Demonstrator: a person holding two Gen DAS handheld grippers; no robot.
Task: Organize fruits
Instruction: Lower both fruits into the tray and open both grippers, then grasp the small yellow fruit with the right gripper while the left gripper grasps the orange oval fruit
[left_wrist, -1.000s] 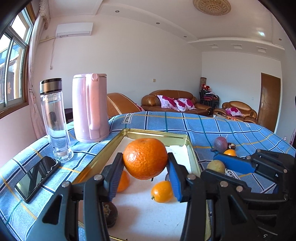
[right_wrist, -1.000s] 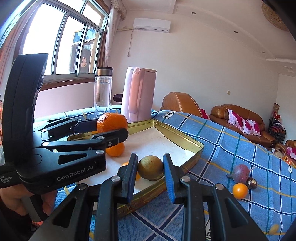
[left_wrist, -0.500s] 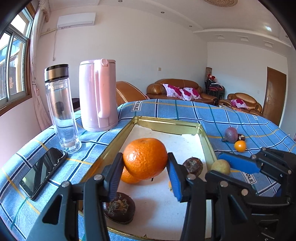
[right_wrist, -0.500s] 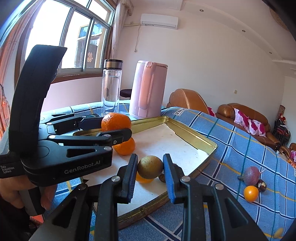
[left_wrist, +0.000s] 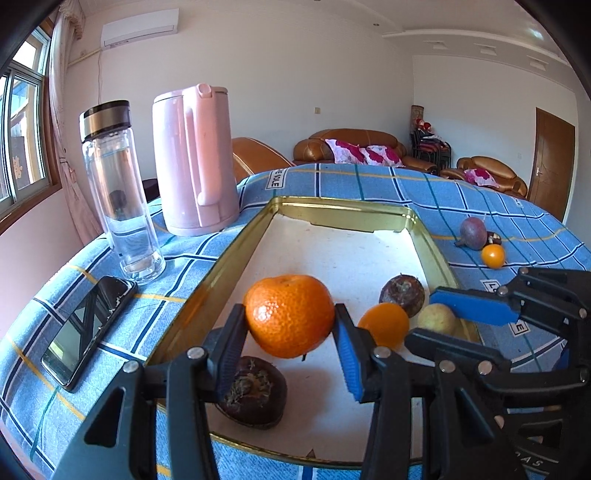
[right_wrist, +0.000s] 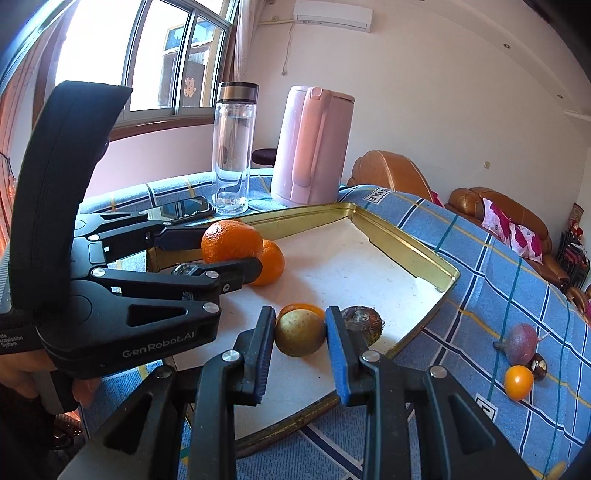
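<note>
Your left tongs (left_wrist: 290, 325) pinch the big orange (left_wrist: 289, 315) and your right tongs (right_wrist: 300, 334) pinch the yellow-green fruit (right_wrist: 299, 332), both hanging low over the gold tray (left_wrist: 236, 258), likely for setting down. Inside the tray lie two brown fruits and smaller oranges. Beside the tray, on the blue checked surface (left_wrist: 406, 188), stand a pink kettle (left_wrist: 194, 158) and a bottle (left_wrist: 118, 184).

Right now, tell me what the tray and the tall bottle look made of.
Tray: looks like thin sheet metal with a glossy gold finish; its walls mirror the light.
Bottle: clear glass or hard plastic, I cannot tell which, with a brushed metal-look band under a dark cap.
</note>
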